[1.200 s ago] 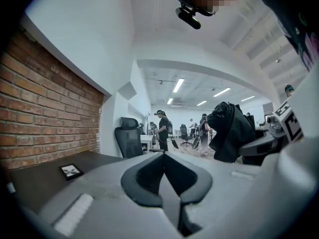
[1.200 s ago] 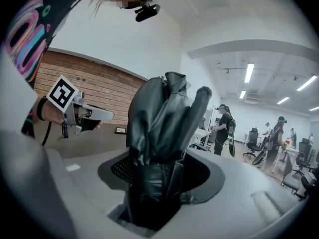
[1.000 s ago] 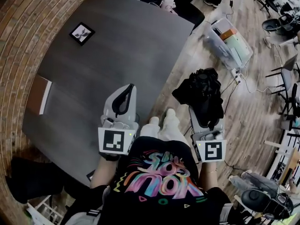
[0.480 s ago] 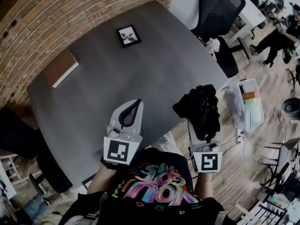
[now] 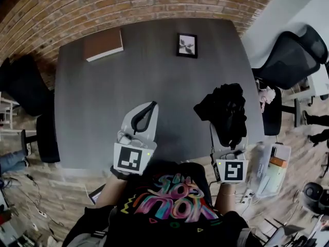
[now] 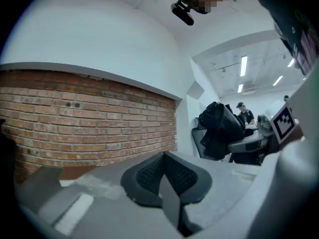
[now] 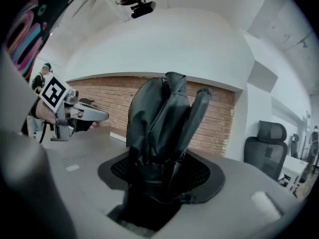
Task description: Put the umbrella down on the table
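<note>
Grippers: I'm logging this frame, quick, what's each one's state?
Left gripper: closed, empty.
Right gripper: closed on the umbrella.

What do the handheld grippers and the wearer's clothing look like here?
The left gripper and right gripper have pale grey bodies with dark meshed jaw pads; each carries a white cube with black square markers. The person wears a black T-shirt with multicoloured print.

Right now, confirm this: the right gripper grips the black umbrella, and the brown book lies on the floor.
Wrong in one respect: the brown book lies on the table, as the head view shows. The right gripper does grip the black umbrella.
</note>
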Available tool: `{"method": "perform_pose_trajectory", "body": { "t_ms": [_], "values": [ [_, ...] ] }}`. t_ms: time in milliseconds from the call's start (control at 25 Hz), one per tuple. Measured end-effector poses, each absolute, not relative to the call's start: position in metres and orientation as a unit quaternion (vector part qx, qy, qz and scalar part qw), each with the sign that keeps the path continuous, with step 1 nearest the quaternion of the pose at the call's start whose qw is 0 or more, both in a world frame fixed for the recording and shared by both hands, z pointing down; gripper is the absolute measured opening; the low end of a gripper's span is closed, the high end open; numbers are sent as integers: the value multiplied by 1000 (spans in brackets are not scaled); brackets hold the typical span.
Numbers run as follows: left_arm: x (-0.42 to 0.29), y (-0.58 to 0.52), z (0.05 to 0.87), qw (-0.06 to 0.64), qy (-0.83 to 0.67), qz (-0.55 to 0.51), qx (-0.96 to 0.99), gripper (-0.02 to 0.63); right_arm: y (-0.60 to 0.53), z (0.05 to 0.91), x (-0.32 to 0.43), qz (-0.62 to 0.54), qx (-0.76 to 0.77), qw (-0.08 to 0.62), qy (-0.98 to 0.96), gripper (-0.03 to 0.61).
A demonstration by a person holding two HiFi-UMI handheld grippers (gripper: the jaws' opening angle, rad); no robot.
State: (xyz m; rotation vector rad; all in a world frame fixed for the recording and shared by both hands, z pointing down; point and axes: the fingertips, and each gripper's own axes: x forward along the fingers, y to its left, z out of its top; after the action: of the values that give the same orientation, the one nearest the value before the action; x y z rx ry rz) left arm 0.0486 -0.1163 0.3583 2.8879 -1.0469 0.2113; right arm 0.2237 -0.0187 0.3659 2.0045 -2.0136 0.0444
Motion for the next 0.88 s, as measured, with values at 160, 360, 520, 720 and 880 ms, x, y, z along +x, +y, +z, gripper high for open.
{"method": "perform_pose_trajectory", "body": {
  "t_ms": [160,360,520,720,880],
  "values": [
    [36,-116,355,25,-396,66,916,0,-40,365,224,7,665,131,-736,247],
    [-4,-127,354,29,-454,65,888,0,-73,373,196,3,608,140,-781,247],
    [-20,-124,350,26,-478,64,876,0,-82,369,185,-6,589,131,-797,247],
    [-24,-119,351,26,-487,68,870,0,-84,365,182,-10,581,122,-805,247],
    [-30,-127,350,29,-489,63,870,0,-89,367,175,-1,581,131,-803,247]
  ]
}}
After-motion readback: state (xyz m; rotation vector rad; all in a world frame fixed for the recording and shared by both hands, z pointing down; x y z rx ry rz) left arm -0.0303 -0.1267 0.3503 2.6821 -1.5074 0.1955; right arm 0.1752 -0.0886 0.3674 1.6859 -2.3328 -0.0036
